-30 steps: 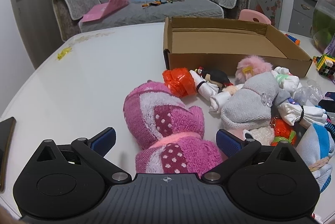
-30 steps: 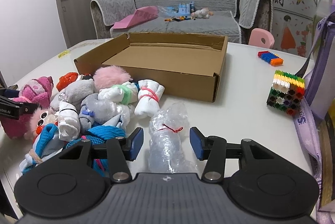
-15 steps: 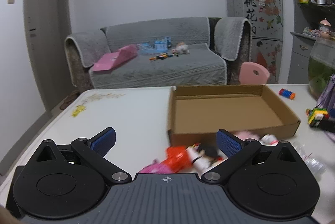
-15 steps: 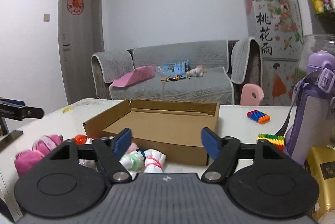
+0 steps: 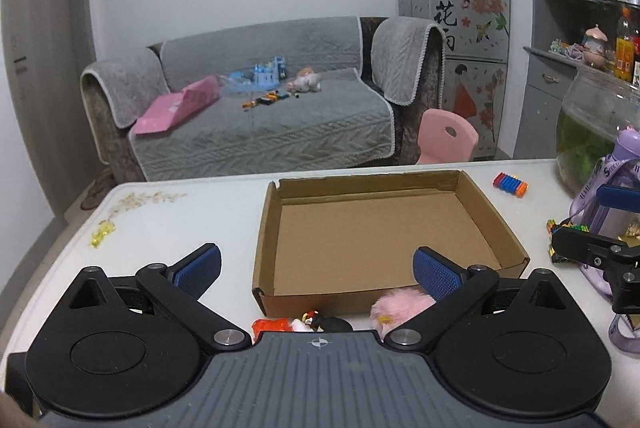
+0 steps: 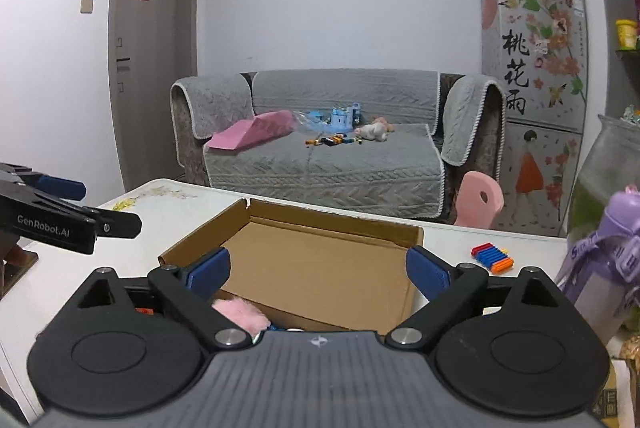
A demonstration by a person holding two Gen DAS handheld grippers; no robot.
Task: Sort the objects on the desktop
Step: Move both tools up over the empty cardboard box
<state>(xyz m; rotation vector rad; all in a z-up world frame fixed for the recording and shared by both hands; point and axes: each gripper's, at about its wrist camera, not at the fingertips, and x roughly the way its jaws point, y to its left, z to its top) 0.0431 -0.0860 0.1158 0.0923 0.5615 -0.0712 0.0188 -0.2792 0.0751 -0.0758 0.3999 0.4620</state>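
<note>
An empty cardboard box (image 5: 380,228) (image 6: 320,260) lies on the white table (image 5: 168,224). Just in front of it, at the lower edge of the left wrist view, peek a pink fluffy toy (image 5: 400,306), a small dark-haired doll (image 5: 326,322) and a red wrapped item (image 5: 272,325). My left gripper (image 5: 318,270) hangs open above them, nothing between its fingers. My right gripper (image 6: 318,272) is raised over the box's near edge, its jaws opening and empty. The pink fluffy toy (image 6: 240,312) shows under its left finger. Most of the toy pile is hidden beneath both grippers.
A strip of coloured bricks (image 5: 510,184) (image 6: 493,258) lies right of the box. A purple water bottle (image 6: 604,268), a glass fish bowl (image 5: 596,132) and a colourful block cube (image 5: 568,228) stand at the right. A grey sofa (image 5: 256,116) and pink chair (image 5: 448,136) are beyond.
Both grippers have risen and tilted up, so the toy pile dropped out of view. The right gripper's jaws spread from around the clear plastic bundle to wide apart.
</note>
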